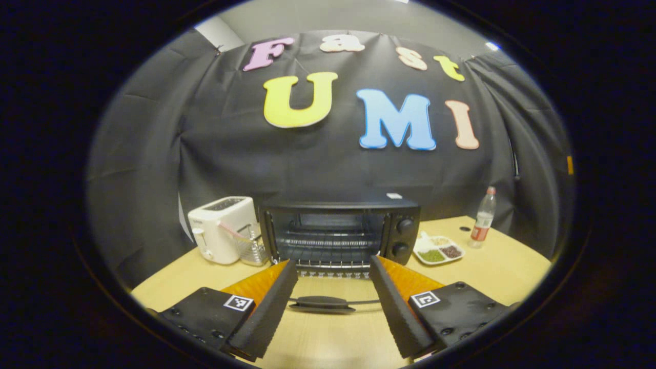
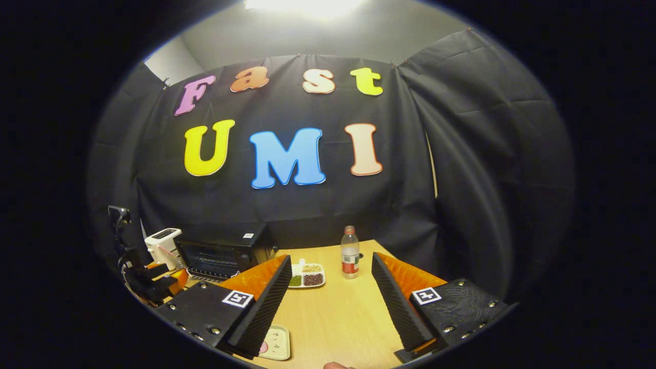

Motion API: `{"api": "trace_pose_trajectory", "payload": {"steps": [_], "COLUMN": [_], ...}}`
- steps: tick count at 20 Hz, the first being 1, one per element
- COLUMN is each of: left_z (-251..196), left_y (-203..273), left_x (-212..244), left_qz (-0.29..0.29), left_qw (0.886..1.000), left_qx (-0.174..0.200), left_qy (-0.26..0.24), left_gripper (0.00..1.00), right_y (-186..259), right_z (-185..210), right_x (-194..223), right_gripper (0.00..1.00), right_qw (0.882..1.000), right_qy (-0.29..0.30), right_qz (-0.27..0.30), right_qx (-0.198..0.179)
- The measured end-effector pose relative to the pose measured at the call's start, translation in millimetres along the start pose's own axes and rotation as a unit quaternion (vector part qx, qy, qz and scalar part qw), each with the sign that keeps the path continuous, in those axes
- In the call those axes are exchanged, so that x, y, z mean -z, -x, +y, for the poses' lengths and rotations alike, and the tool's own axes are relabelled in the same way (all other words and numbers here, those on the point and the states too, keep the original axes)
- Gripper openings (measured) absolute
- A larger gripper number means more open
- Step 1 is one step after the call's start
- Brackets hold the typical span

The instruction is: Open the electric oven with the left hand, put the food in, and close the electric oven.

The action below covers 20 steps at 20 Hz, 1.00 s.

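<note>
Left gripper view: electric oven [image 1: 338, 230] at centre frame on the desk [image 1: 328, 343], door [image 1: 328, 287] dropped flat toward the camera, racks exposed. Door handle [image 1: 322, 304] lying in the gap at lower centre, between the fingers of the left hand-held gripper [image 1: 333, 261]; jaws spread wide, pressing on nothing. Toaster [image 1: 220, 230] just left of the oven, sectioned food plate [image 1: 438, 251] just right of it, bottle [image 1: 484, 218] further right. Opening judged complete; loading judged to be the step in hand.

Right gripper view: right hand-held gripper [image 2: 331, 256] spread and empty, aimed at mid-desk. Sectioned food plate at centre, oven at left, small tray [image 2: 277, 343] at bottom centre with an unclear pink item. Cannot tell which of the two is the food meant.

Recommended: approach the chosen dish low and square, pinch its near rim firmly, carry it level to avoid spilling loose contents, pass over the lowered door without striking it, and set it well back on the rack. Advisable to hold the left jaws clear of the entry path, yet close to the handle for closing.
</note>
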<state>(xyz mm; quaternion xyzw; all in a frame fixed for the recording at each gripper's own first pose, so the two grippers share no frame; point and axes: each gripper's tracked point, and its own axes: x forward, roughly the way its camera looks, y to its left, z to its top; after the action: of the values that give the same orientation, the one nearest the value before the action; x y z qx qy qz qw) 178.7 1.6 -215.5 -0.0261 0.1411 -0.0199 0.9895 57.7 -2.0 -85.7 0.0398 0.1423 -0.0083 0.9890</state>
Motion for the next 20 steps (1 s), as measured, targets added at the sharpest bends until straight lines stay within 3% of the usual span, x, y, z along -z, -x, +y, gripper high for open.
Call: {"api": "trace_pose_trajectory", "payload": {"steps": [2, 3, 5, 8, 10, 15, 20], "left_z": [0.3, 1.4, 6.8, 17.4, 23.6, 46.5, 62.8], "left_y": [19.9, 28.8, 44.3, 70.1, 84.9, 119.8, 137.6], "left_x": [-31.0, -43.3, -63.3, -84.2, -94.0, -103.3, -103.3], "left_qz": [-0.028, -0.039, -0.057, -0.076, -0.086, -0.099, -0.099], "left_qw": [1.0, 0.999, 0.998, 0.997, 0.996, 0.994, 0.993], "left_qx": [0.002, 0.002, -0.002, -0.012, -0.018, -0.043, -0.06], "left_qy": [-0.005, -0.007, -0.008, -0.007, -0.008, -0.016, -0.023], "left_gripper": [0.96, 1.0, 0.91, 0.91, 0.96, 0.99, 1.0], "right_y": [-5.9, -8.8, -12.7, -17.0, -17.4, -14.7, -16.2], "right_z": [15.4, 21.2, 34.0, 51.8, 63.6, 87.2, 96.6], "right_x": [15.0, 24.9, 41.9, 69.8, 88.0, 133.8, 182.3], "right_gripper": [0.97, 0.97, 0.97, 0.97, 0.98, 0.97, 0.99], "right_qw": [0.999, 0.998, 0.993, 0.983, 0.974, 0.938, 0.895], "right_qy": [-0.005, -0.005, -0.002, 0.001, 0.0, -0.03, -0.057], "right_qz": [0.029, 0.047, 0.081, 0.137, 0.172, 0.277, 0.381], "right_qx": [-0.037, -0.053, -0.082, -0.122, -0.149, -0.208, -0.225]}}
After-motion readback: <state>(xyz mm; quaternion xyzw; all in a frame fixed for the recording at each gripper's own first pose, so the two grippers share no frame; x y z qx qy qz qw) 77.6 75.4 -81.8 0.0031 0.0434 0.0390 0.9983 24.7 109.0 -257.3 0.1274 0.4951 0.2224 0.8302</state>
